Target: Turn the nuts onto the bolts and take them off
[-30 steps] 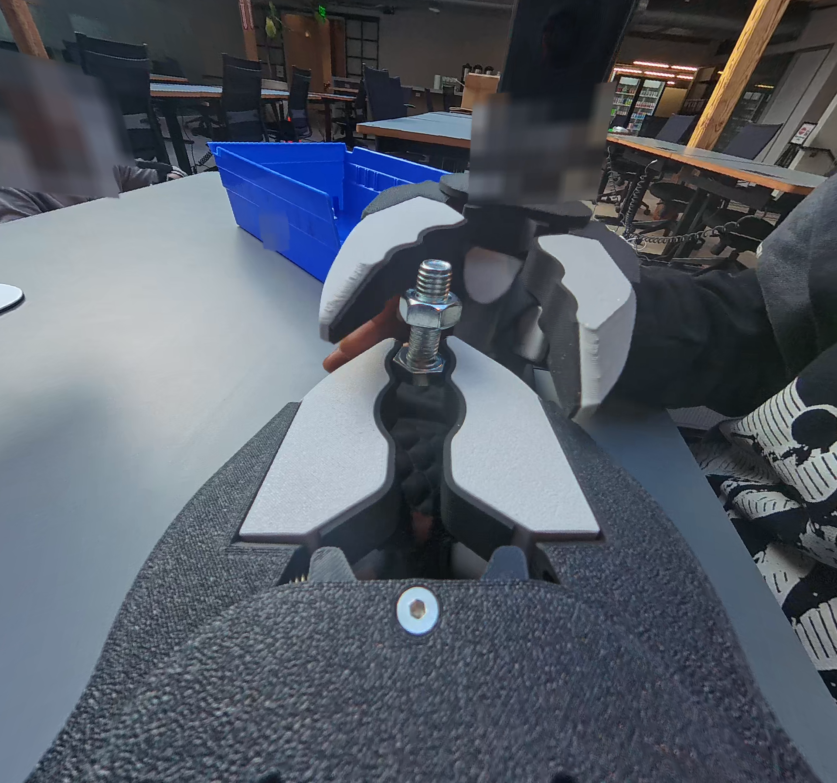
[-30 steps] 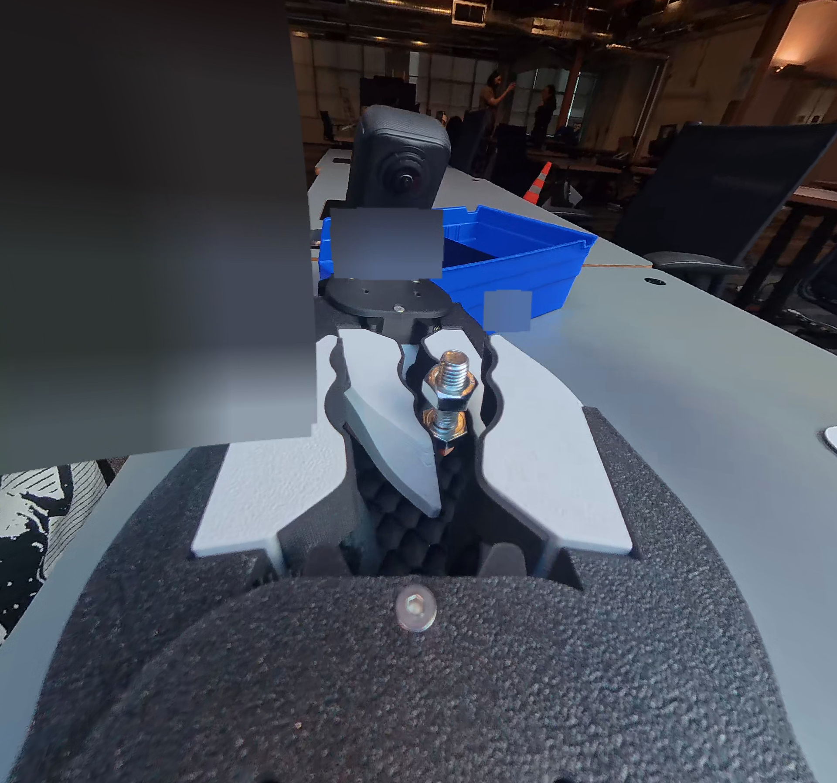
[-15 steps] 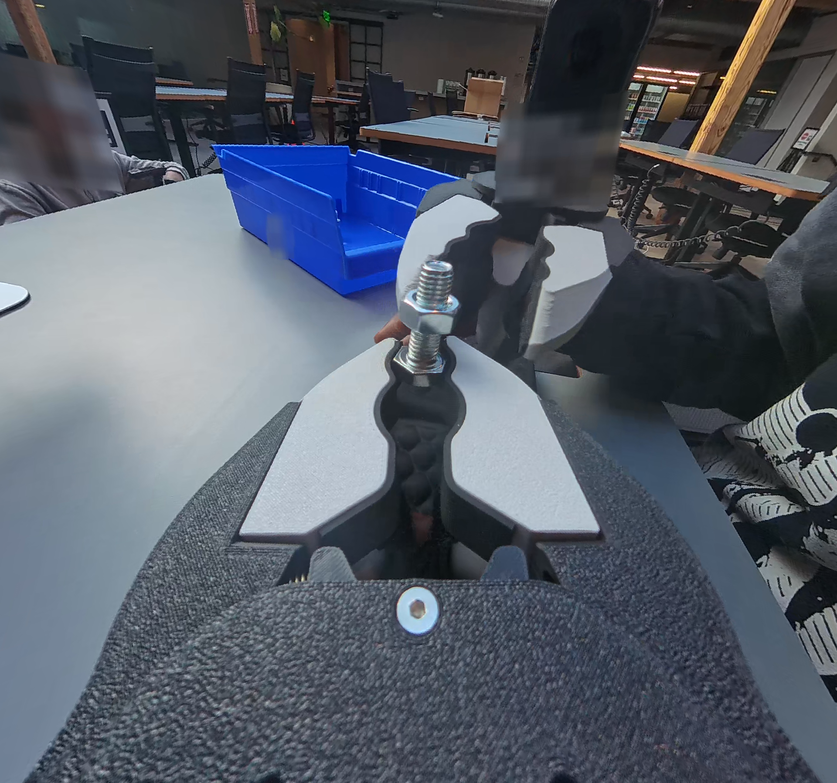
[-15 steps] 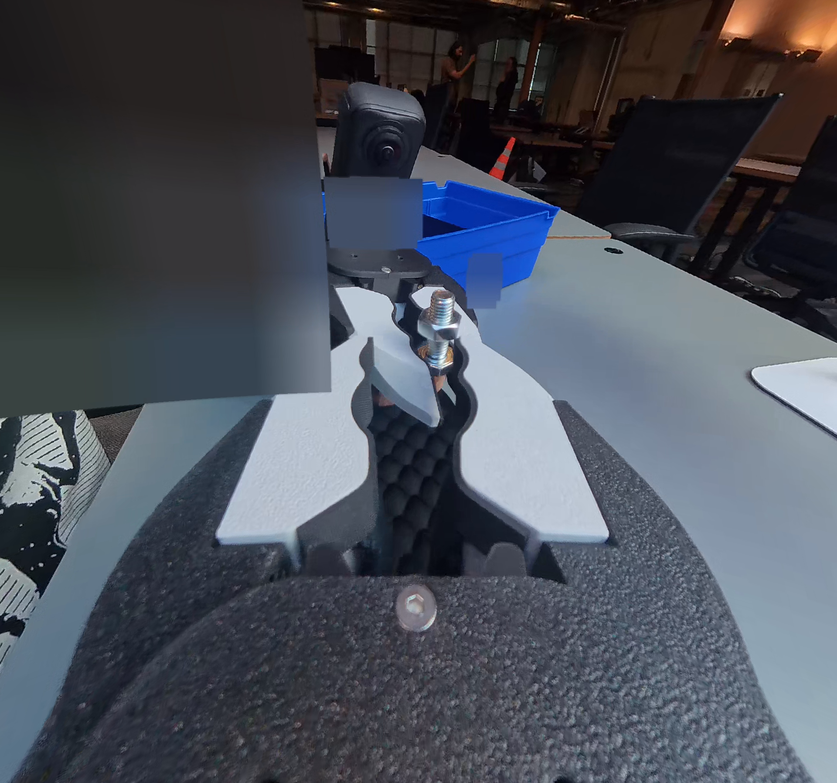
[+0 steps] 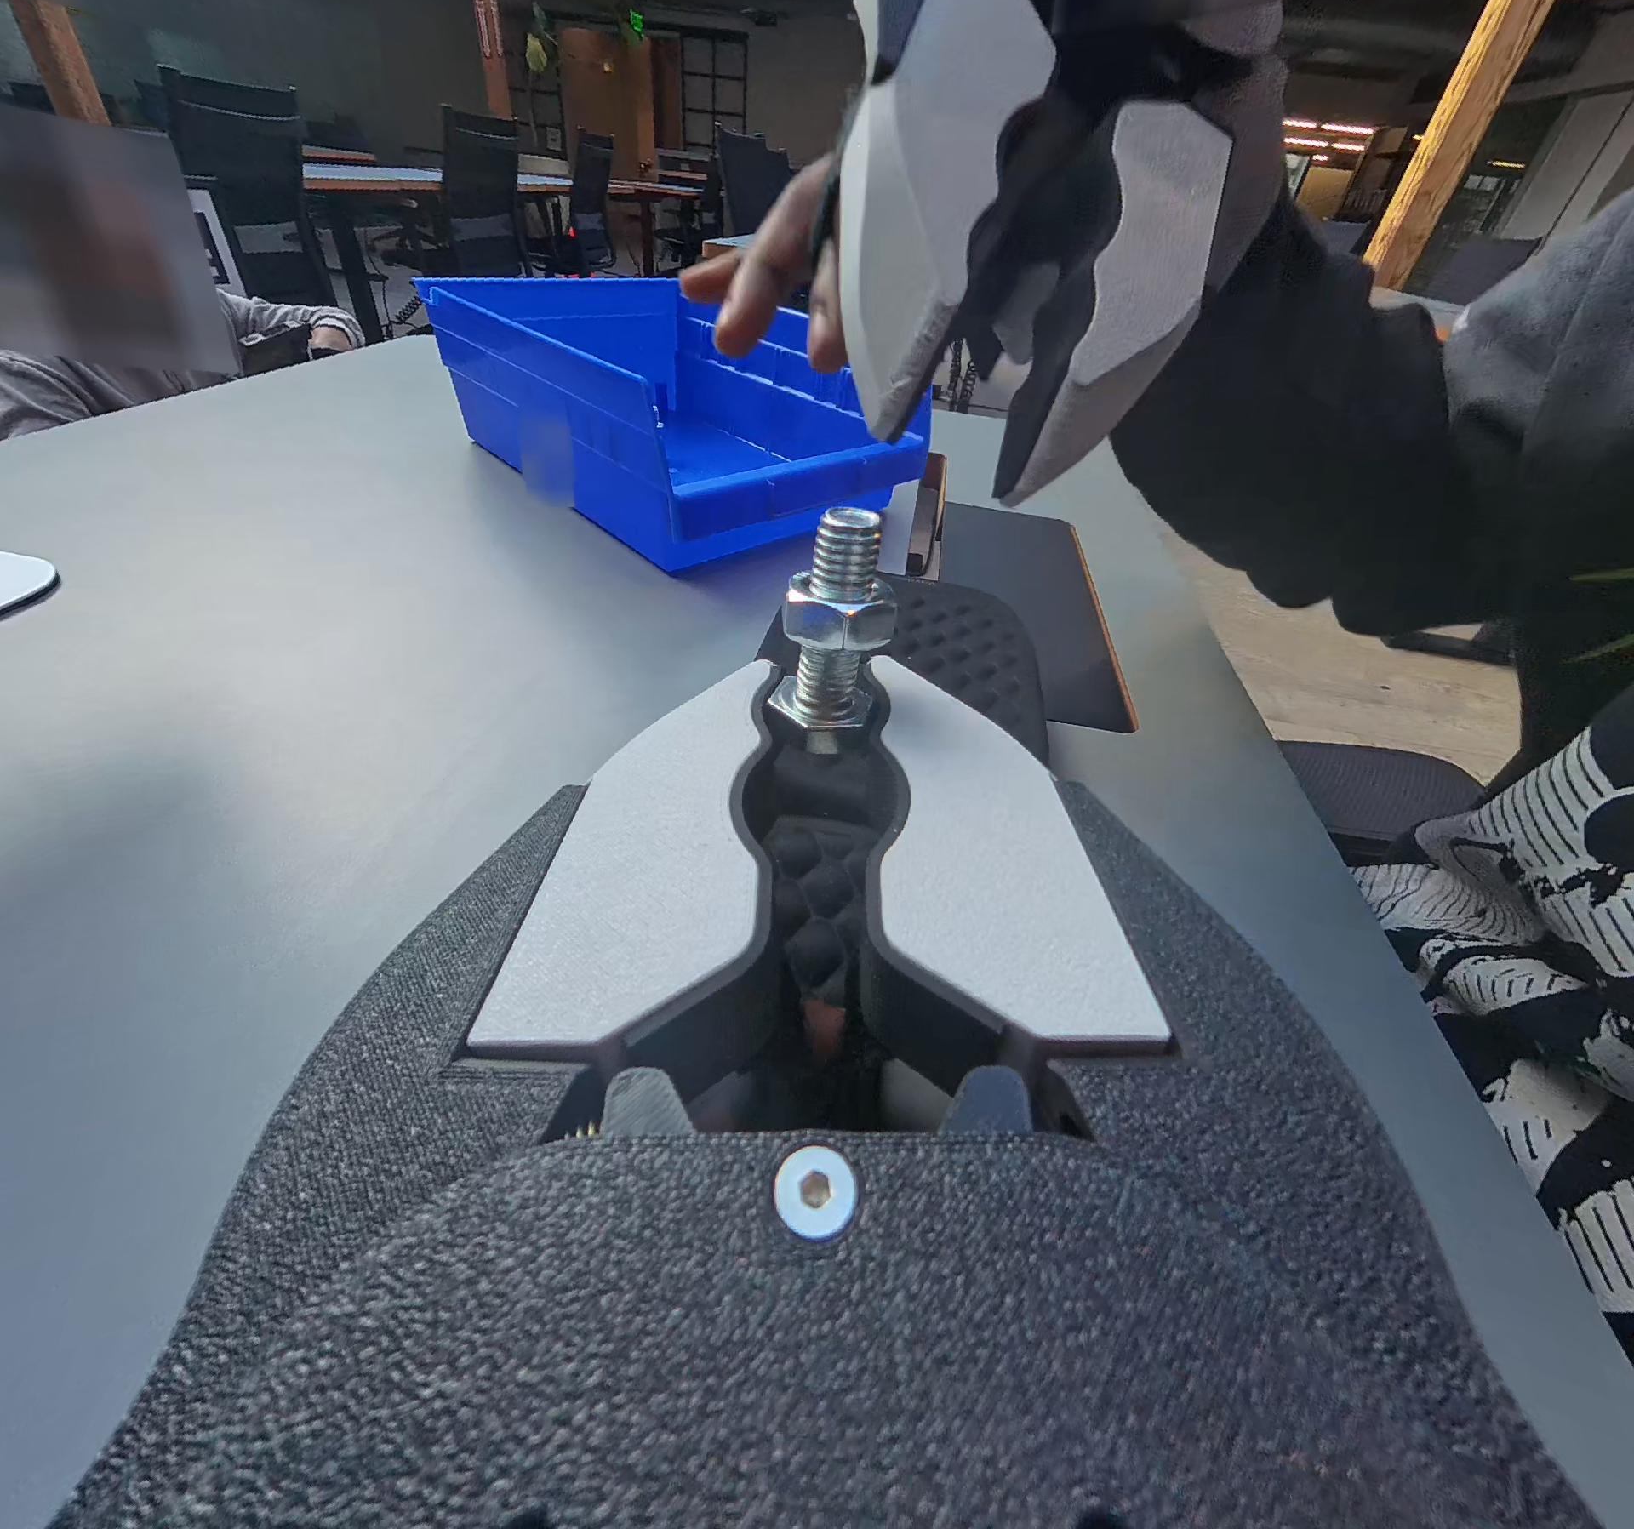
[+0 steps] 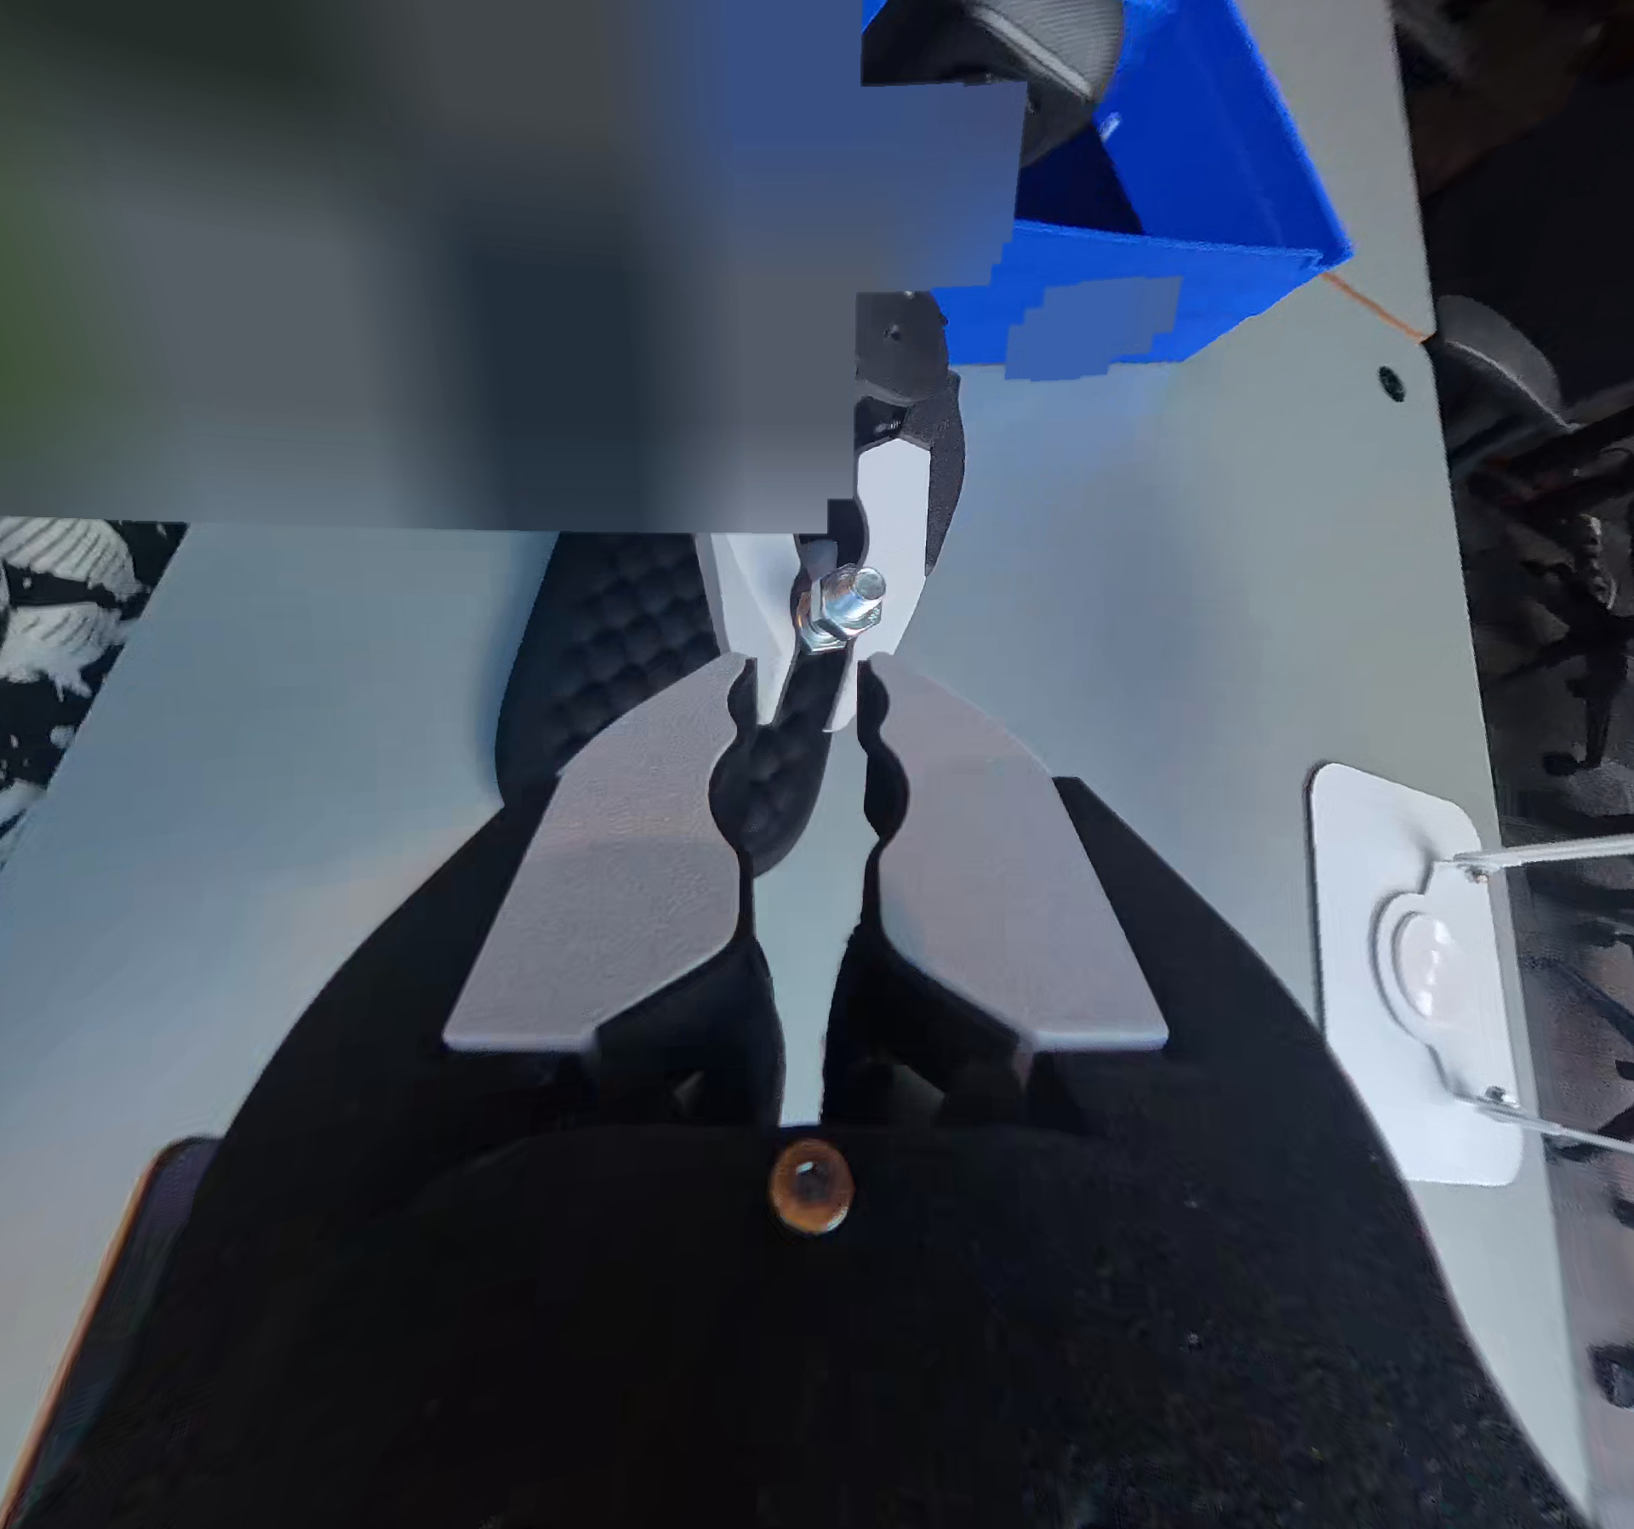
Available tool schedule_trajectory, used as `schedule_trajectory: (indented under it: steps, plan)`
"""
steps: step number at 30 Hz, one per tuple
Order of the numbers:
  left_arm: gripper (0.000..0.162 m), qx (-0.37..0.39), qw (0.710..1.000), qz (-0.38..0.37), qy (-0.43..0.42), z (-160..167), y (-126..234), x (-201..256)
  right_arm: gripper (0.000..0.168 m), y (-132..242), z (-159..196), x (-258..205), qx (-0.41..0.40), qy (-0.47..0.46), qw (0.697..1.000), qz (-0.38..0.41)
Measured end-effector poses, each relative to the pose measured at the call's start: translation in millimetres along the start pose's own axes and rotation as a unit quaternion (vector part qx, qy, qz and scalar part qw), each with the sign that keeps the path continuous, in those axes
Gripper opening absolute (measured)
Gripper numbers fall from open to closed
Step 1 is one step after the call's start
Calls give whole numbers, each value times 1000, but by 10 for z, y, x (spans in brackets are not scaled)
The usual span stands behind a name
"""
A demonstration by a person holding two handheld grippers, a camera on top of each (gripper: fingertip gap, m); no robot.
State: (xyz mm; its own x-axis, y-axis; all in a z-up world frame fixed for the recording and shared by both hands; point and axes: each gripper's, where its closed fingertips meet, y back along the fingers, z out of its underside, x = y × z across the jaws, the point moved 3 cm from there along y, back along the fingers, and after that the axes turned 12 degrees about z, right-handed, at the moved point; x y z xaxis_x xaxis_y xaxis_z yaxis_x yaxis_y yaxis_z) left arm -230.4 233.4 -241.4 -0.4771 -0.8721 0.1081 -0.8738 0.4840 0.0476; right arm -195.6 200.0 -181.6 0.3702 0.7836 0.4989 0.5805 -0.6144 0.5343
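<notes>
A silver bolt [image 5: 836, 664] stands upright, its head pinched in the tips of my left gripper [image 5: 824, 713], which is shut on it. A hex nut [image 5: 840, 618] sits partway down the thread, with bare thread above and below it. My right gripper [image 5: 950, 461] hangs open and empty above and to the right of the bolt, tips pointing down, apart from it. In the right wrist view, my right gripper [image 6: 806, 678] looks down on the bolt [image 6: 844, 607]. The left gripper's fingers [image 6: 893, 505] hold that bolt just beyond its tips.
A blue plastic bin [image 5: 619, 390] stands on the grey table [image 5: 265, 647] behind the bolt; it also shows in the right wrist view [image 6: 1220, 160]. A white mount plate [image 6: 1397, 956] lies near the table edge. A black chair [image 5: 973, 647] sits past the edge. A person's sleeve [image 5: 133, 377] rests far left. There is about 5 cm between the tips of the two grippers.
My right gripper has left the nut, risen above the bolt and tipped to point downward. The left gripper still holds the bolt upright.
</notes>
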Motion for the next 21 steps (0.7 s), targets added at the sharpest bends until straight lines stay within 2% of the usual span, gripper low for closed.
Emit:
schedule_trajectory:
  steps: [5, 10, 15, 21]
  plan:
    - [15, -2, 1000, 0, -1, 5, -5, 0, 21, -126, -157, 167, -72, 93, 989, -87]
    - [15, -2, 1000, 0, -1, 6, -5, 0, 20, -272, -179, 152, -113, 133, 973, -148]
    - [15, -2, 1000, 1, -1, 6, -5, 1, 10, -350, -158, 112, -127, 143, 967, -170]
    - [18, -3, 1000, 6, -3, 1, -14, 11, 9, -317, -146, 111, -124, 136, 968, -170]
